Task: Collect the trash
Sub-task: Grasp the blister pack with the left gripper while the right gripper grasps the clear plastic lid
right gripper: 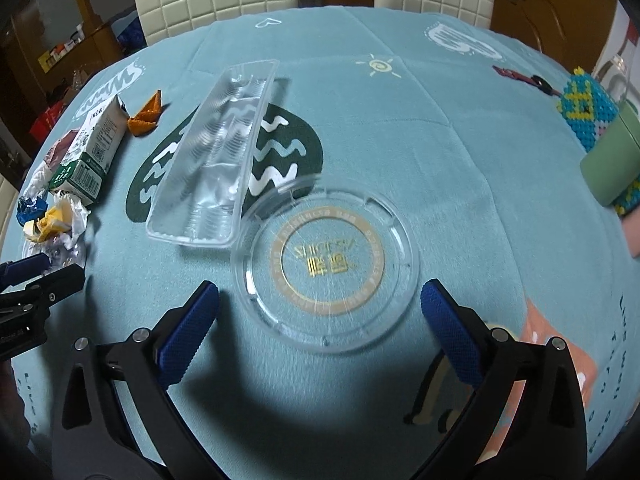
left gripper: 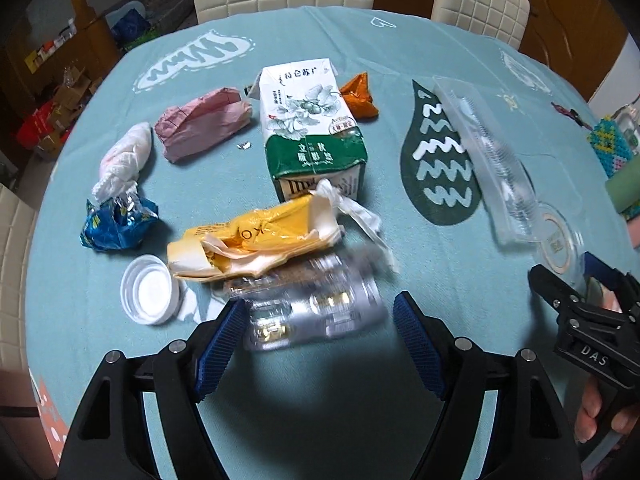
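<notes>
Left wrist: blister pack (left gripper: 312,312) btwn apart left claw (left gripper: 320,332); right wrist only: round lid (right gripper: 326,268), right claw (right gripper: 320,304) apart.

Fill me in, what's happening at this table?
A person is clearing trash with a gripper in each hand. The left gripper, open, hangs over a clear blister pack beside the yellow wrapper. The right gripper, wide open, straddles a round clear lid next to a long clear tray. Nothing is gripped.
</notes>
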Tool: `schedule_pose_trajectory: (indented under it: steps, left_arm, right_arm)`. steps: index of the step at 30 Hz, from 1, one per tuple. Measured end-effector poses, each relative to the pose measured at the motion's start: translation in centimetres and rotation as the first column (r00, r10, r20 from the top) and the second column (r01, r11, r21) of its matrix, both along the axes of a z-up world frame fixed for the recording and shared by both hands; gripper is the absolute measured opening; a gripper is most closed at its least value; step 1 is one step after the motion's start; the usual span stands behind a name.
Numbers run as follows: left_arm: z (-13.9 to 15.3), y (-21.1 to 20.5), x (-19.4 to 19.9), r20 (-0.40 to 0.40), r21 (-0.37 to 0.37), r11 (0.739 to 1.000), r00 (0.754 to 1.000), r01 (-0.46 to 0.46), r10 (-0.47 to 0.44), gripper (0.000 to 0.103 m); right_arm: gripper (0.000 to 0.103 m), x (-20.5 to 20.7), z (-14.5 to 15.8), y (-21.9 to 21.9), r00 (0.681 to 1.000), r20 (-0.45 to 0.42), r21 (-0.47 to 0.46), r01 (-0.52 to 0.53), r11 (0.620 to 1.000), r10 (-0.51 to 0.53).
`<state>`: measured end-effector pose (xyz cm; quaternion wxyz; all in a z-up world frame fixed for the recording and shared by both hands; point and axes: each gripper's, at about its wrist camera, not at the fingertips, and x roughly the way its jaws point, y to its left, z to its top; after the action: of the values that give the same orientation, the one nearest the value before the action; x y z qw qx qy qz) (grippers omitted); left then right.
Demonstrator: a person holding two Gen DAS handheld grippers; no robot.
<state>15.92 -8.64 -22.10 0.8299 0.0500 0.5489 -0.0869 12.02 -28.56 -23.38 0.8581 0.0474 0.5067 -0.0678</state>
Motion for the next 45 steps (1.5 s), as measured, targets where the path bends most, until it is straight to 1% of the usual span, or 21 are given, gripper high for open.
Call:
schedule_pose_trajectory:
  steps: [3,9,10,11,12,13,19,23,28,36,42,45]
  left_arm:
    - [-0.2,-0.1,0.1,0.013,0.032,0.999,1.0,0.002,-0.002,0.074]
    - [-0.1,0.2,0.0,0.028,0.034,0.999,0.999,0.015,-0.016,0.074]
    - [-0.1,0.2,-0.1,0.029,0.033,0.999,0.999,0.017,-0.018,0.073]
    - [-0.1,0.3,-0.2,0.032,0.033,0.999,0.999,0.017,-0.018,0.072]
    - [-0.1,0.4,-0.4,0.035,0.032,0.999,0.999,0.018,-0.019,0.069]
    - [0.0,0.4,-0.5,0.035,0.031,0.999,0.999,0.023,-0.024,0.069]
    - [0.2,0.8,-1.3,0.02,0.007,1.0,0.999,0.03,-0.03,0.069]
    - [0.8,1.1,-1.9,0.034,0.003,1.0,0.999,0.03,-0.03,0.069]
    - [1.8,1.6,-2.9,0.054,-0.012,0.999,0.998,0.031,-0.03,0.069]
    - [3.4,3.2,-4.8,0.096,-0.024,1.0,0.995,0.018,-0.016,0.069]
    - [4.0,6.4,-6.2,0.118,-0.032,0.999,0.992,-0.04,0.043,0.069]
    - [4.1,8.8,-7.0,0.122,-0.035,0.995,0.988,-0.089,0.093,0.069]
  right_arm:
    - [0.1,0.3,-0.1,0.3,1.0,0.013,-0.015,-0.015,1.0,0.015]
    - [0.099,0.6,-0.1,0.3,1.0,0.024,-0.016,-0.015,1.0,0.015]
    - [0.098,0.5,-0.1,0.3,1.0,0.024,-0.017,-0.014,1.0,0.015]
    - [0.094,0.5,0.0,0.4,1.0,0.026,-0.017,-0.015,1.0,0.015]
    - [0.092,0.3,0.1,0.4,0.999,0.029,-0.017,-0.018,1.0,0.019]
    - [0.087,0.2,0.2,0.6,0.999,0.032,-0.019,-0.024,1.0,0.024]
    - [0.086,-0.6,0.5,0.6,1.0,0.006,-0.052,-0.008,0.999,0.008]
    - [0.086,-1.5,0.7,0.5,1.0,-0.001,-0.055,0.002,0.999,-0.002]
    - [0.086,-2.7,1.4,1.2,1.0,0.015,-0.048,-0.003,0.999,0.004]
    - [0.086,-4.2,3.1,4.4,0.996,0.055,-0.062,-0.073,0.995,0.077]
    - [0.086,-4.6,4.0,7.9,0.985,0.073,-0.071,-0.149,0.986,0.154]
    - [0.086,-4.6,4.3,10.3,0.974,0.08,-0.082,-0.204,0.975,0.211]
